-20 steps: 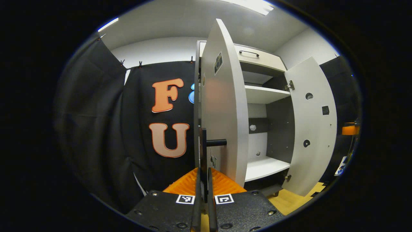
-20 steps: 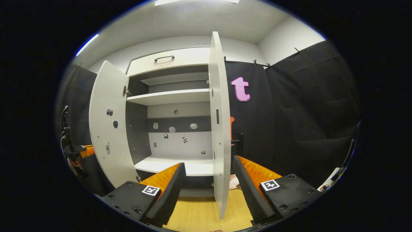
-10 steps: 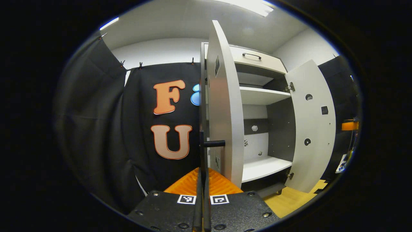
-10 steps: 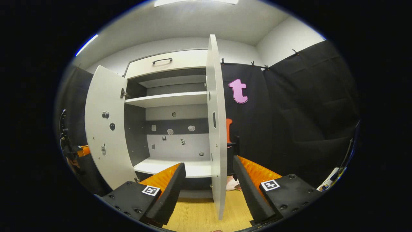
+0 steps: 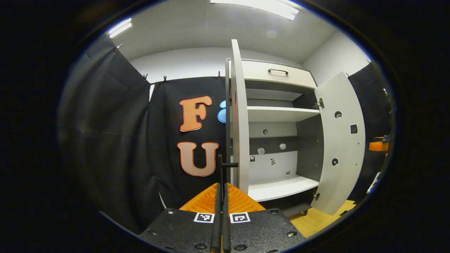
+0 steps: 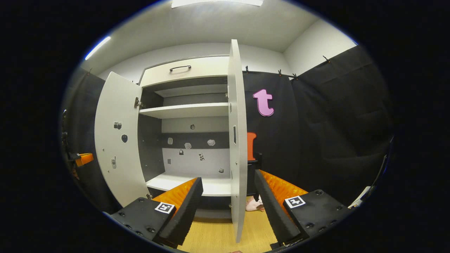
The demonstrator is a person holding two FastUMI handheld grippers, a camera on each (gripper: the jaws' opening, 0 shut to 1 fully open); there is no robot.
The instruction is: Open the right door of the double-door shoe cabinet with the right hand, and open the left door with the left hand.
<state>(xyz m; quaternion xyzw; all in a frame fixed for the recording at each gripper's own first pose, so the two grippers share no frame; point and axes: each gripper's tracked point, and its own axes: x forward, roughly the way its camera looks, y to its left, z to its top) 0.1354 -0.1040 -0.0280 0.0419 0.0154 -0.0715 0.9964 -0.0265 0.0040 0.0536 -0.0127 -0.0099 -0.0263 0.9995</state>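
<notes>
Doors: two, both swung wide; the left door point(image 5: 240, 116) edge-on ahead of my left gripper point(image 5: 221, 196), the right door point(image 6: 237, 140) edge-on ahead of my right gripper point(image 6: 228, 191).
Left fingers: pressed together, with the door's black handle point(image 5: 225, 165) just beyond their tips; I cannot tell if they pinch it.
Right fingers: spread apart, the door edge between them, untouched.
Shoe cabinet point(image 6: 186, 105): two white shelves, one drawer point(image 6: 184, 68) on top.

ceiling light point(image 5: 262, 6) on | wood floor point(image 6: 214, 235) bare | pink item point(image 6: 254, 205) on floor
</notes>
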